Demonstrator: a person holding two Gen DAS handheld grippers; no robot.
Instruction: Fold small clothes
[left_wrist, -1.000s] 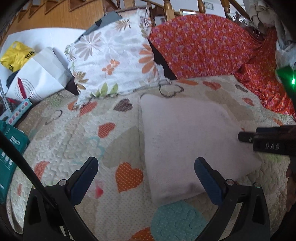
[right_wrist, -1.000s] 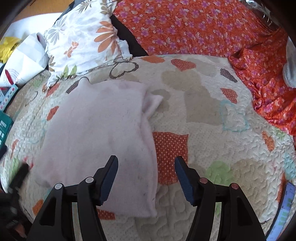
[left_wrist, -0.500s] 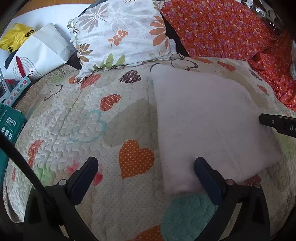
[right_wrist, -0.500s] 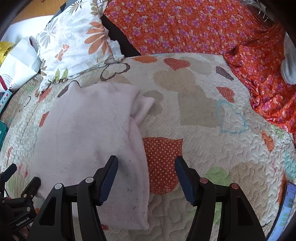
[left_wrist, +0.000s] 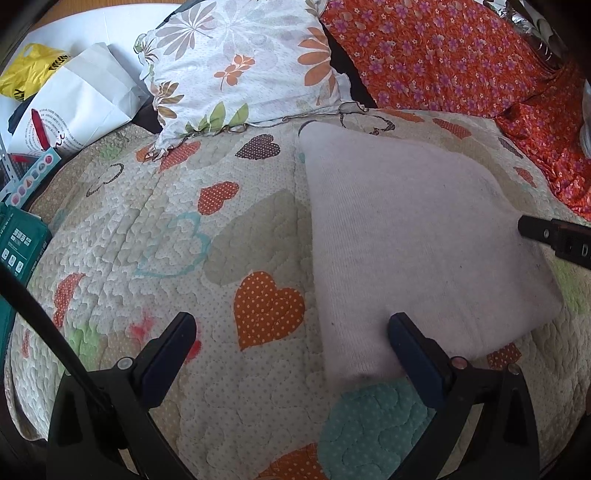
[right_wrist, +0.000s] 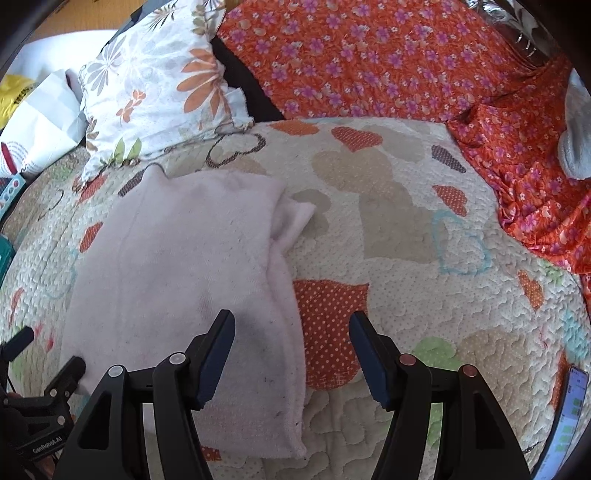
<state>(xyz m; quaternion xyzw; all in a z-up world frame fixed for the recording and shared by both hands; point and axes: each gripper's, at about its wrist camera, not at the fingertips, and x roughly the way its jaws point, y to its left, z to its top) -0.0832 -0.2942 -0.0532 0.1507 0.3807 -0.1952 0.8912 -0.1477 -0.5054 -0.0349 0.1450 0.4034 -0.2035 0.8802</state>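
**Q:** Where does the garment lie, and what are you holding?

**A:** The pale pink garment (left_wrist: 413, 236) lies flat on the heart-patterned quilt (left_wrist: 229, 236) of the bed, already doubled over, below the floral pillow (left_wrist: 243, 62). I hold nothing. My left hand-held gripper (left_wrist: 291, 345) hangs spread over the near left corner, one finger above the cloth, the other above the quilt. My right hand-held gripper (right_wrist: 291, 347) is also spread, straddling the garment's right edge (right_wrist: 291, 332).

**Q:** How do you do the next fold well?

**A:** I judge it best to lower both together and pinch every layer at the near hem, not just the top one. Then I lift evenly and carry the hem toward the pillow, so the edges meet square. The loose flap (right_wrist: 295, 218) poking out on the right could bunch, so I would tuck it first.
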